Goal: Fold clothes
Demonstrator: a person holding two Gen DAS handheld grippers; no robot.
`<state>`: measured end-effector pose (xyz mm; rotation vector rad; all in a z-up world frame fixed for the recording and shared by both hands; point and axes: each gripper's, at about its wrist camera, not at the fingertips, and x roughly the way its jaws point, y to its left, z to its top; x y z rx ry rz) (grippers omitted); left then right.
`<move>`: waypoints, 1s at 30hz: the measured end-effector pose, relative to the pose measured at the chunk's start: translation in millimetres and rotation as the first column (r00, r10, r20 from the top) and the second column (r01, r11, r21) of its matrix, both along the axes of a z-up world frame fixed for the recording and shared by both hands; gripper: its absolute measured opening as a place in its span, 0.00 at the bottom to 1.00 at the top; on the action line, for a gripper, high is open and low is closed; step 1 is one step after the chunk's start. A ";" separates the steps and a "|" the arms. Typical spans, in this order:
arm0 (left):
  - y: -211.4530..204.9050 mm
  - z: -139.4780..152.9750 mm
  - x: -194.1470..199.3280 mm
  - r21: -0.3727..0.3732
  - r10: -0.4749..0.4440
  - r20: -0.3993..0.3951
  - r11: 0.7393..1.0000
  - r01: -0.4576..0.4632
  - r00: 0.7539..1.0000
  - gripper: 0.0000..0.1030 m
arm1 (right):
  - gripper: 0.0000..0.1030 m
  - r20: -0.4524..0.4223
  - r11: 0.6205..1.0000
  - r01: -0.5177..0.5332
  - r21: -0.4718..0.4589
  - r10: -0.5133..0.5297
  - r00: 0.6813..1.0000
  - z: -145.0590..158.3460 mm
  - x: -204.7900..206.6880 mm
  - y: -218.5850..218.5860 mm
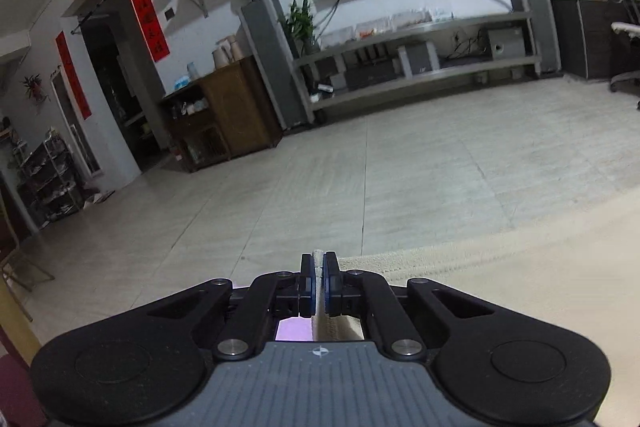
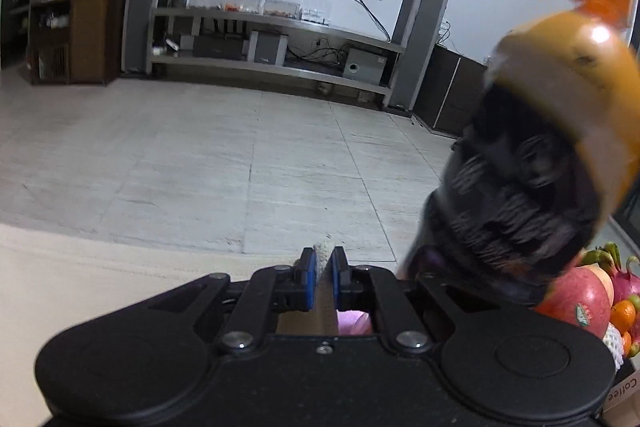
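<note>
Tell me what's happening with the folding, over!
Left gripper shut on cream cloth. Right gripper shut on cloth's other edge. Cloth lifted, stretched between both. Bottle and fruit close on the right.

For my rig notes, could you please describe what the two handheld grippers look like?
Both match: the left gripper and right gripper have matte black bodies with round side discs, silver pivot bolts and blue-padded fingers. The left's base plate is ribbed grey with a crosshair mark.

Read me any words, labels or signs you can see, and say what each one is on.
"Coffee" on the cardboard box, cut off at the frame edge.
Red banners by the doorway: black characters, too blurred to read.
Sticker on the red apple: too small to read.
</note>
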<state>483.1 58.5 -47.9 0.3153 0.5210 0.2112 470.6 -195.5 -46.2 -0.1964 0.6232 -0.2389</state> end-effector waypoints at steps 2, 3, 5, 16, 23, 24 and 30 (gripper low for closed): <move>-9.2 -16.3 9.6 0.020 0.013 -0.030 1.000 -0.012 0.999 0.03 | 0.08 -0.018 0.999 0.027 -0.046 -0.028 0.999 -11.5 6.6 2.8; -13.8 -25.5 14.6 0.036 0.017 -0.044 0.999 -0.015 0.999 0.03 | 0.08 -0.032 0.996 0.044 -0.075 -0.046 0.998 -18.9 10.8 4.8; -21.9 -43.8 23.7 0.086 0.032 -0.091 0.996 -0.025 0.995 0.07 | 0.08 -0.060 0.988 0.075 -0.133 -0.084 0.995 -33.8 19.4 8.9; 9.8 32.4 -37.2 0.041 0.136 -0.076 0.990 -0.134 0.988 0.41 | 0.40 -0.121 0.999 0.033 -0.021 -0.035 0.992 5.7 -13.1 20.9; 14.3 91.3 -166.3 -0.047 -0.010 -0.204 0.999 0.001 0.979 0.42 | 0.56 -0.107 0.948 -0.143 0.285 0.179 0.978 99.8 -136.2 -16.0; 10.6 89.3 -188.1 -0.056 -0.036 -0.241 0.998 0.023 0.970 0.42 | 0.60 -0.099 0.941 -0.156 0.301 0.193 0.976 104.9 -156.0 -24.6; 1.6 42.7 -262.3 -0.185 -0.086 -0.323 0.982 0.027 0.942 0.40 | 0.47 -0.034 0.901 -0.080 0.426 0.105 0.994 73.9 -237.6 -82.0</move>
